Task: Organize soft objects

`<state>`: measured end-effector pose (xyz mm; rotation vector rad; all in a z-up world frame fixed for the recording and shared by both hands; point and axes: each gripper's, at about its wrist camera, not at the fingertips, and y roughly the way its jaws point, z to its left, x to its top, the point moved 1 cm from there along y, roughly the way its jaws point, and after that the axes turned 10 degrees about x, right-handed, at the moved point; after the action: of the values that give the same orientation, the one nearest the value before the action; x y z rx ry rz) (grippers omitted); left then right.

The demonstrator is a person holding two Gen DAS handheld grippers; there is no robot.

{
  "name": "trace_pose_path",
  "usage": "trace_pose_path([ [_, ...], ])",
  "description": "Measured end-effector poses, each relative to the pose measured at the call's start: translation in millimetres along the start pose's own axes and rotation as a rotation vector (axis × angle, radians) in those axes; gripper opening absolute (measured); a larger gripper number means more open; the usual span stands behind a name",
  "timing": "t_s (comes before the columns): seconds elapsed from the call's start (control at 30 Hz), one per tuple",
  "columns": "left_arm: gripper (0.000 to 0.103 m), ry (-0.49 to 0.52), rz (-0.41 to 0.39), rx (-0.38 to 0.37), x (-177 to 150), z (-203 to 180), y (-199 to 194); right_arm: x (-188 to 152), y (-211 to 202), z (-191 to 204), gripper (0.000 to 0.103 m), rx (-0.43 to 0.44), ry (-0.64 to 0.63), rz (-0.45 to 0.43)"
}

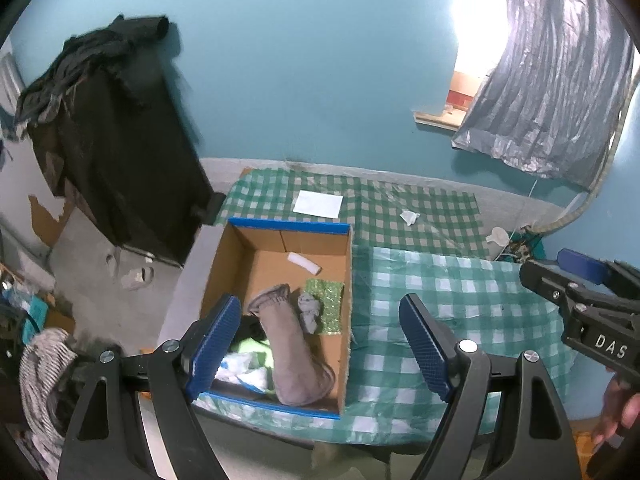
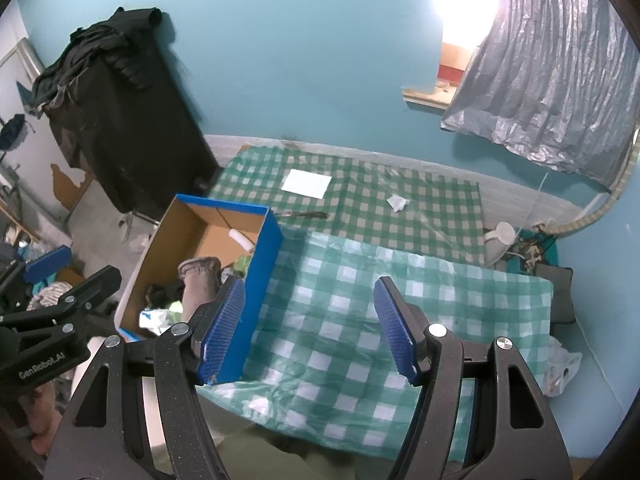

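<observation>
Cardboard box [image 1: 280, 304] at the bed's left edge holds the grey cloth [image 1: 292, 352], socks [image 1: 310, 312] and apparently plastic bags. Left gripper [image 1: 320, 344] and right gripper [image 2: 308, 328] hang open, empty. Risk: box overhangs; a nudge could tip it.
</observation>
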<state>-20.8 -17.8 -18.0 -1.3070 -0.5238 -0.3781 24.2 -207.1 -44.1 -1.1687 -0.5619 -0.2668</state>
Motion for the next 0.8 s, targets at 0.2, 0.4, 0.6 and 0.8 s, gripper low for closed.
trace_pose_path([
  [0.2, 0.083, -0.097, -0.026, -0.019, -3, 8, -3, 0, -2, -2, 0.067, -0.004, -0.002, 0.004],
  [0.4, 0.083, -0.041, -0.023, 0.017, 1, 3, -3, 0, -1, -2, 0.067, -0.003, -0.002, 0.003],
  [0.6, 0.083, -0.022, 0.014, 0.045, -1, -4, 1, 4, -4, -5, 0.067, 0.001, -0.008, -0.001],
  [0.8, 0.083, 0.005, 0.011, 0.051, -3, -10, 0, 3, -4, -5, 0.067, 0.001, -0.009, -0.001],
])
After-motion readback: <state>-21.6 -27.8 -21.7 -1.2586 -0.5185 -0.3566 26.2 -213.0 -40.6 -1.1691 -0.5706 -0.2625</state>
